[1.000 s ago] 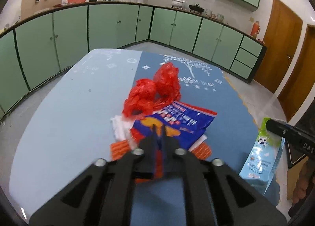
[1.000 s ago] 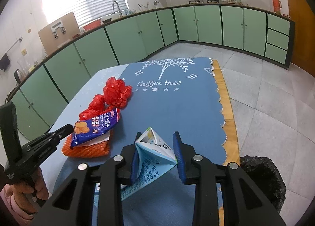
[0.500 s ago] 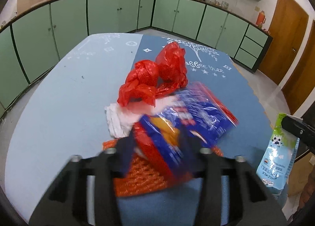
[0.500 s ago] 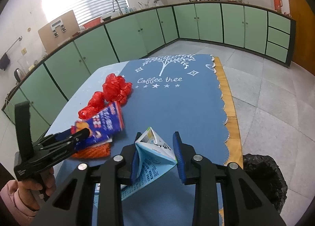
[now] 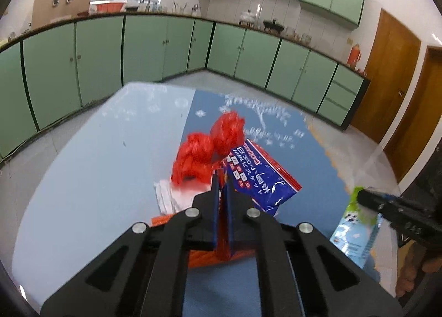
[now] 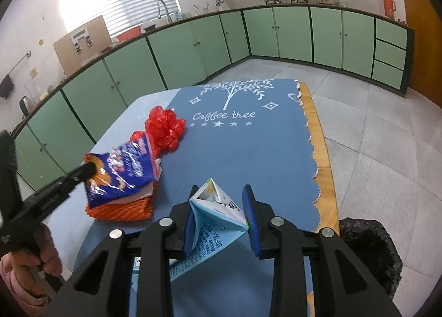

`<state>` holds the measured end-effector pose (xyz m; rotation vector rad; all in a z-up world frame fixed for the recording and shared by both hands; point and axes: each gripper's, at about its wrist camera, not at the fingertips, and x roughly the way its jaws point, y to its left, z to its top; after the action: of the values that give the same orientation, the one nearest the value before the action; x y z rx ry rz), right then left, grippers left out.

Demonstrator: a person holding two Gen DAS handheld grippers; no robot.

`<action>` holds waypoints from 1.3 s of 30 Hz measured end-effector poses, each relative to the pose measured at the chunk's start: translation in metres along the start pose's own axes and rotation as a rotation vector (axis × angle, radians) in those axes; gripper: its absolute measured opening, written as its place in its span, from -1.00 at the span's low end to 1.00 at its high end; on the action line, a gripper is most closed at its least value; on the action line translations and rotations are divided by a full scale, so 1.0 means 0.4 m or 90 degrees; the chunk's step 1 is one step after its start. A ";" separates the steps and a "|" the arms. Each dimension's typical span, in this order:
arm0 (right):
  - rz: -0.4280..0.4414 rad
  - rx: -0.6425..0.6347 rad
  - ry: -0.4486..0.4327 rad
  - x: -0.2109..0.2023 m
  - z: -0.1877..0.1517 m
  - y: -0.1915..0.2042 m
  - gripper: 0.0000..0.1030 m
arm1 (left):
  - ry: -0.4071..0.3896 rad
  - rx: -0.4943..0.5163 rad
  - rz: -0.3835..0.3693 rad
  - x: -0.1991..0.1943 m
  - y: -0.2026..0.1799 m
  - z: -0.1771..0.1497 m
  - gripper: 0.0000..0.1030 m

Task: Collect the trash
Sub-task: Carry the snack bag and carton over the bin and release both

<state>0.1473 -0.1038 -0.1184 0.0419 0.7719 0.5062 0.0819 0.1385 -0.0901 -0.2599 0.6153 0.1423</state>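
Above the orange net (image 6: 121,208) on the worktop (image 6: 248,156), a light, limp, slippery wrapper (image 5: 257,176) is pinched at its edge by the left tool (image 5: 221,179), while a stiff carton (image 6: 215,214) is clamped in the right tool (image 6: 219,197).

The bench (image 6: 270,156) wears a blue cloth printed with a white tree and "Coffee tree". Near its left edge a crumpled red plastic bag (image 6: 165,129) lies on the cloth, with an orange net bag (image 6: 121,209) under white paper (image 5: 171,198) closer in.
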 end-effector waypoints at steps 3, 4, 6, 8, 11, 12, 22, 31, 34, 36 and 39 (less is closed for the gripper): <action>-0.008 -0.003 -0.017 -0.025 0.009 -0.001 -0.39 | -0.022 0.006 -0.010 -0.030 -0.015 0.017 -0.93; -0.011 -0.004 -0.023 -0.033 0.013 -0.002 -0.39 | -0.030 0.014 -0.012 -0.039 -0.026 0.022 -0.93; -0.016 -0.003 -0.040 -0.060 0.023 -0.007 -0.39 | -0.043 0.031 -0.017 -0.051 -0.050 0.027 -0.93; -0.022 -0.002 -0.052 -0.081 0.033 -0.014 -0.39 | -0.048 0.046 -0.025 -0.055 -0.079 0.033 -0.93; -0.038 -0.002 -0.071 -0.122 0.042 -0.026 -0.39 | -0.056 0.074 -0.037 -0.061 -0.131 0.026 -0.93; -0.045 -0.001 -0.079 -0.142 0.042 -0.035 -0.39 | -0.058 0.085 -0.043 -0.064 -0.151 0.022 -0.93; -0.138 0.033 -0.111 -0.280 0.004 -0.163 -0.39 | -0.051 0.156 -0.139 -0.051 -0.343 -0.022 -0.93; -0.250 0.062 -0.105 -0.372 -0.069 -0.300 -0.40 | -0.009 0.229 -0.237 0.022 -0.570 -0.094 -0.93; -0.277 0.069 -0.104 -0.392 -0.088 -0.332 -0.40 | 0.001 0.260 -0.255 0.042 -0.637 -0.123 -0.93; -0.296 0.073 -0.102 -0.406 -0.107 -0.356 -0.40 | 0.013 0.276 -0.262 0.062 -0.679 -0.144 -0.93; -0.313 0.088 -0.098 -0.415 -0.134 -0.395 -0.40 | 0.035 0.289 -0.266 0.098 -0.723 -0.173 -0.93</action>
<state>0.0776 -0.3257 -0.0824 0.0172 0.6362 -0.0173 0.1357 -0.1561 -0.1102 0.0515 0.6189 -0.4061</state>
